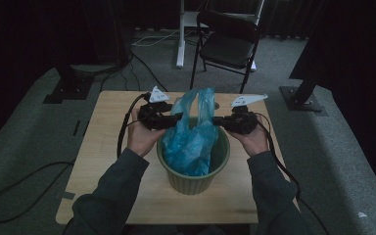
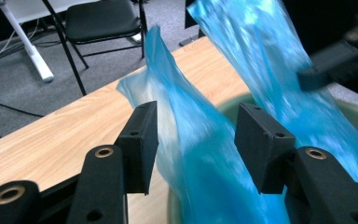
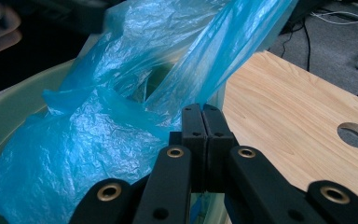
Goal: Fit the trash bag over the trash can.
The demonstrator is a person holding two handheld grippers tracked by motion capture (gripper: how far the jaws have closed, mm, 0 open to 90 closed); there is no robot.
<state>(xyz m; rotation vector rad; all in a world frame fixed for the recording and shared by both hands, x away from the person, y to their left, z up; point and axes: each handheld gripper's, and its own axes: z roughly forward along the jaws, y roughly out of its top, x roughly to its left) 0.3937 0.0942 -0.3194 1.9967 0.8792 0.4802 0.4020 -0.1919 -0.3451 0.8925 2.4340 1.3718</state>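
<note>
At the near edge of the table (image 1: 103, 196), the person's two sleeved forearms enter the high view and reach forward on either side of a green ribbed bucket (image 1: 194, 181). The bucket stands upright on the wooden tabletop, near the middle and slightly toward the near side. A blue plastic bag (image 1: 191, 142) sits inside the bucket; its crumpled body fills the opening, and two handle strips rise above the rim.

The left gripper (image 1: 175, 117) is held at the left rim of the bucket and points toward the bag. In the left gripper view its jaws stand spread apart, with the left strip of the bag (image 2: 191, 140) hanging in the gap between them. The pads (image 2: 144, 140) do not press on the plastic. The strip appears blurred in that view.

The right gripper (image 1: 216, 120) is held at the right rim of the bucket and points left toward the bag. In the right gripper view its jaws are pressed together, pad against pad, directly at the edge of the blue plastic (image 3: 102, 140). Whether a fold of the bag is caught between the pads cannot be told from this view.

Farther off, a round hole (image 3: 354, 134) is cut through the tabletop to the right of the bucket. Beyond the far edge of the table, a black folding chair (image 1: 227, 44) stands on the grey carpet, with a white stand leg (image 1: 180, 34) to its left.
</note>
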